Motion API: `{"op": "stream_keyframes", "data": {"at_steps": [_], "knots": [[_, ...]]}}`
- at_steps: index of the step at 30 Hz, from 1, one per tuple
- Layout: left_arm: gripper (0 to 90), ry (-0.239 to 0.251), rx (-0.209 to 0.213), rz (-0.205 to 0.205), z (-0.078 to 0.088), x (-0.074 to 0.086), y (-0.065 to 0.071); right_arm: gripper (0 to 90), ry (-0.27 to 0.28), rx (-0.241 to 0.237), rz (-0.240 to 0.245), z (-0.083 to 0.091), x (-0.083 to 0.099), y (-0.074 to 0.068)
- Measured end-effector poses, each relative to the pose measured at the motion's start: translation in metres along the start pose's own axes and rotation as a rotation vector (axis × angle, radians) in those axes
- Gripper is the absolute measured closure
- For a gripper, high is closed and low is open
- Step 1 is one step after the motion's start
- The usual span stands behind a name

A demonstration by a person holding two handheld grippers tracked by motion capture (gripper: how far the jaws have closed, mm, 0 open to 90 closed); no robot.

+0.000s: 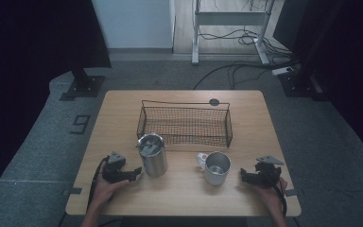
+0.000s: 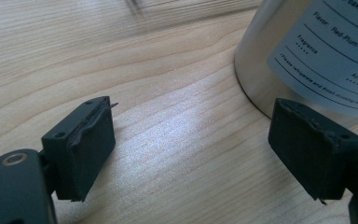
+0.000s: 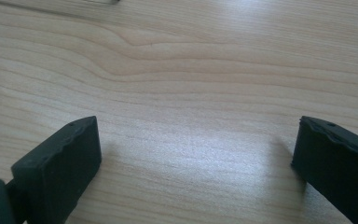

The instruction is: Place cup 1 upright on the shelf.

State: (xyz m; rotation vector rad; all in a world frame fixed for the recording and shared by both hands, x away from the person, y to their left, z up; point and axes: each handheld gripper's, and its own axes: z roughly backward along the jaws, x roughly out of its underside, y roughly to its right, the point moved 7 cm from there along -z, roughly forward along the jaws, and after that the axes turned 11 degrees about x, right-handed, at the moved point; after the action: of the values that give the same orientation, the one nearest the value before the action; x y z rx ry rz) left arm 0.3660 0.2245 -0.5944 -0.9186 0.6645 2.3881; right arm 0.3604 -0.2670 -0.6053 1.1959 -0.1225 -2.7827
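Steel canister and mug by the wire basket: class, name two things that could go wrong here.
1. The left hand-held gripper stands open right beside the tall steel canister; a sideways nudge from a jaw could tip it, since it is narrow and upright.
2. The mug sits between the right hand-held gripper and the wire basket; lifting it over the basket's rim could catch the handle on the wire.

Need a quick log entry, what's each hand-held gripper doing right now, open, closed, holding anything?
Left hand-held gripper: open, holding nothing, jaws beside the steel canister.
Right hand-held gripper: open, holding nothing, over bare table.
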Motion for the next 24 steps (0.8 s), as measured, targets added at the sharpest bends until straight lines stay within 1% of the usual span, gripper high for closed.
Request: {"op": "stream_keyframes", "data": {"at_steps": [2,3,5,9,12,14,16,18,20,24], "knots": [[14.7,0.002,0.001,0.003,0.001,0.0,0.0,1.3,0.001,0.001,-0.002,0.0,0.0,0.0],[14.7,0.011,0.001,0.008,0.001,0.001,0.001,1.7,0.001,0.006,-0.007,0.0,0.0,0.001],[14.6,0.015,0.003,0.006,0.003,0.002,0.003,2.7,0.002,0.01,-0.012,0.001,0.001,0.003],[14.6,0.052,0.002,0.002,0.012,-0.001,0.01,4.1,0.009,0.012,-0.015,0.002,0.001,0.004],[14.7,0.083,0.004,0.008,0.023,-0.001,0.015,4.4,0.007,0.009,-0.011,0.002,0.001,0.004],[14.7,0.087,0.002,0.008,0.024,-0.001,0.016,4.5,0.007,0.008,-0.01,0.002,0.001,0.004],[14.8,0.099,0.001,0.004,0.027,-0.001,0.018,4.8,0.009,0.008,-0.008,0.002,0.001,0.004],[14.8,0.111,0.008,0.003,0.03,-0.003,0.022,5.4,0.012,0.009,-0.013,0.002,0.001,0.004],[14.8,0.122,0.016,-0.007,0.033,-0.005,0.026,5.4,0.012,0.009,-0.013,0.002,0.001,0.004],[14.7,0.143,0.028,-0.018,0.038,-0.011,0.031,5.4,0.009,0.011,-0.011,0.001,0.001,0.005]]}}
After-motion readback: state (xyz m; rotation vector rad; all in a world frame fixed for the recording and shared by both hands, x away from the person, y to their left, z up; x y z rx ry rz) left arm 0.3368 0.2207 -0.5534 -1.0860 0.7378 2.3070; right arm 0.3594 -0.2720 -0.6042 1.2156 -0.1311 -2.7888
